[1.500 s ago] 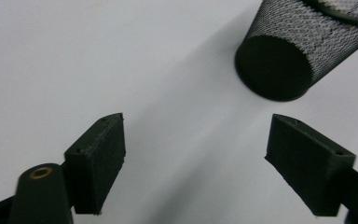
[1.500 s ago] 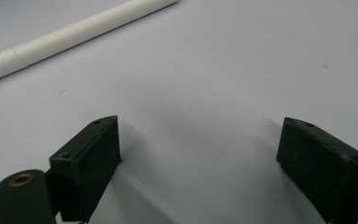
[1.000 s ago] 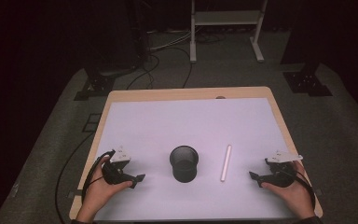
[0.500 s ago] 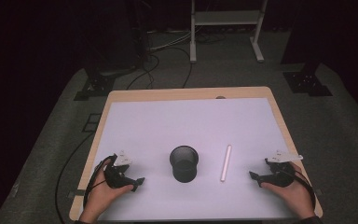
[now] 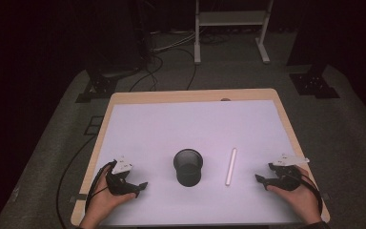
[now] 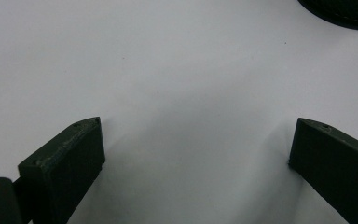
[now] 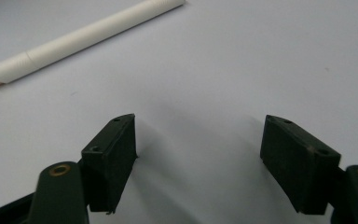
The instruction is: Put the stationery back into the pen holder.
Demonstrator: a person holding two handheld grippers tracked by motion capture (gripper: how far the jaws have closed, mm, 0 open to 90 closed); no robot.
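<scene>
Looking down from the high view, a white surface (image 5: 190, 129) carries a black mesh cup (image 5: 188, 166) standing upright near the front middle, and a white paper-wrapped stick (image 5: 231, 166) lying flat just to the cup's right, apart from it. The left gripper (image 5: 140, 186) rests on the surface at the front left, well apart from the cup. The right gripper (image 5: 261, 180) rests at the front right, near the stick but not touching it. Compared with a second ago, both hands sit in nearly the same spots, and cup and stick have not shifted.

From the left gripper view, the two black jaws stand released and have just been opening, with bare surface between them. The cup's dark rim (image 6: 342, 11) sits at the top right corner.

From the right gripper view, the jaws have just been closing a little yet stand apart with nothing between them. The stick (image 7: 81, 35) lies ahead and to the left, untouched.

Judging from this, the work is at its start: the jaws are being readied, and the stick seems the likely first pick-up for the right gripper.
</scene>
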